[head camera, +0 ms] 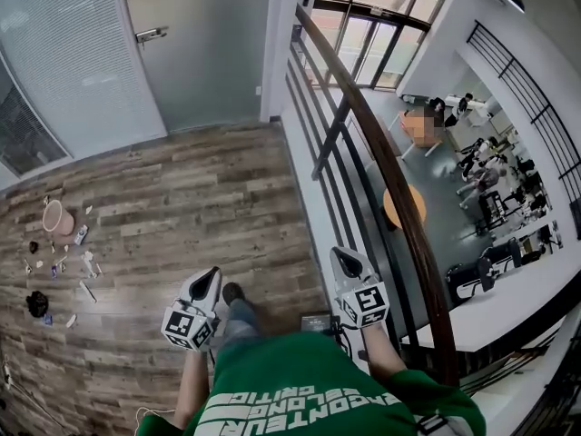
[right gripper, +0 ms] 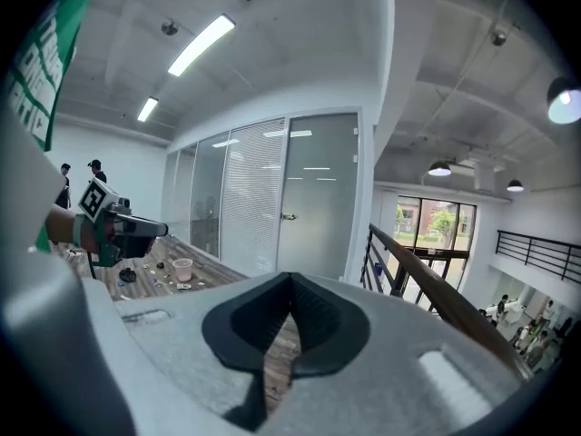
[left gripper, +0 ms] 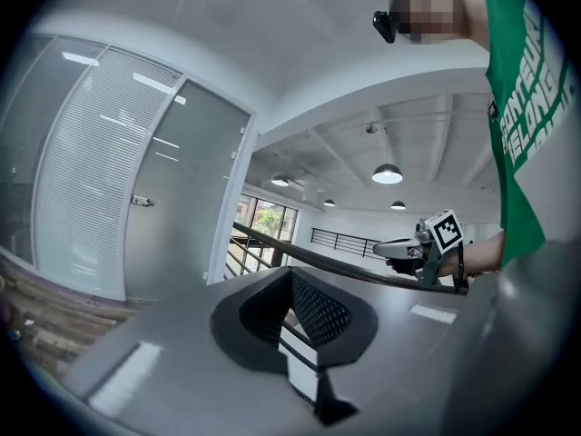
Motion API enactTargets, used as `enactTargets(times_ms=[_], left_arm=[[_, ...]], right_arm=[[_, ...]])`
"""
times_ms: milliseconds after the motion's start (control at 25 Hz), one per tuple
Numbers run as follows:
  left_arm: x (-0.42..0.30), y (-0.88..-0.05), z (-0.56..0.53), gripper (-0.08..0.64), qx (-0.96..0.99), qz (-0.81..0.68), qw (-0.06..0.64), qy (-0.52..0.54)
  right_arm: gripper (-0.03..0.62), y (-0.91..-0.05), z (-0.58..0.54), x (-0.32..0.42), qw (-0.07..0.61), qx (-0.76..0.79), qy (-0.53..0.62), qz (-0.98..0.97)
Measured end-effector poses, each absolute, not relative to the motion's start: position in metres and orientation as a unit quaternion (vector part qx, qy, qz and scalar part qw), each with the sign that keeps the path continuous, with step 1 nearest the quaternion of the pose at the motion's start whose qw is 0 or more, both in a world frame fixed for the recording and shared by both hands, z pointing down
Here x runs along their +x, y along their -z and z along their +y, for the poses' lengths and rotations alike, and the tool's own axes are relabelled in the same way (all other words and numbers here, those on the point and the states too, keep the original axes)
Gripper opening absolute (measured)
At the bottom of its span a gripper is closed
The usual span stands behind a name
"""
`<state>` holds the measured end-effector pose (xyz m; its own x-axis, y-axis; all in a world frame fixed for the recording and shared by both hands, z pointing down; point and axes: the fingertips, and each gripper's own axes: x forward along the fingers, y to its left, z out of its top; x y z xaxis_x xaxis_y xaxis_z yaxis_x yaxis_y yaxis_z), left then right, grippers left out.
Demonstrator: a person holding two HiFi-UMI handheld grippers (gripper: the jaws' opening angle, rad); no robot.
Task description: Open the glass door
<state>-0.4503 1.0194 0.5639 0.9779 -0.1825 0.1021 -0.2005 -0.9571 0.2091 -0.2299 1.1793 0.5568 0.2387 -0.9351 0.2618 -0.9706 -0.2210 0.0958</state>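
Item: glass door (head camera: 195,53), a frosted full-height panel in the upper left of the head view, standing shut in its frame beside a glazed wall with blinds (head camera: 64,53); wooden floor (head camera: 191,198) lies between it and the person, so it is well apart from both grippers; fitting: a metal lever handle (head camera: 152,34) at the panel's left edge, level and untouched; left gripper (head camera: 209,282), lower centre-left of the head view, fingers pressed together with nothing between them; right gripper (head camera: 343,260), lower centre-right beside the wooden handrail (head camera: 390,162), fingers likewise closed and empty; both point roughly toward the door; incidental: a pink cup (head camera: 57,216) and small scattered oddments on the floor at the left edge, clear of the direct line to the door; handling, as judged: the panel is probably heavy and rigid, swinging on hinges whose side cannot be made out; the glass face is smooth, slippery and offers no purchase, and knocks to it are best avoided; the lever is the only sound place to take hold, being hard, narrow and likely sprung; fingers would need to part to clasp it, or press it down closed, then move the door steadily; task not yet begun.
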Motion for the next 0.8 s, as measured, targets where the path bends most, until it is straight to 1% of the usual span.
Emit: enactTargets(times_ms=[160,320,600,800], left_arm=[[-0.422,-0.554,0.982,0.015,0.991,-0.067,0.109,-0.034],[-0.403,-0.542,0.936,0.015,0.993,-0.053,0.104,-0.029],[-0.399,-0.540,0.864,0.015,0.993,-0.059,0.092,-0.033],[-0.389,-0.545,0.833,0.015,0.993,-0.056,0.092,-0.044]], right_arm=[[-0.006,-0.551,1.152,-0.212,0.119,0.792,-0.081,-0.594],[-0.006,-0.545,1.118,-0.195,0.105,0.804,-0.094,-0.578],[-0.006,-0.554,1.055,-0.190,0.099,0.801,-0.118,-0.578],[-0.006,-0.561,1.029,-0.187,0.101,0.800,-0.125,-0.578]])
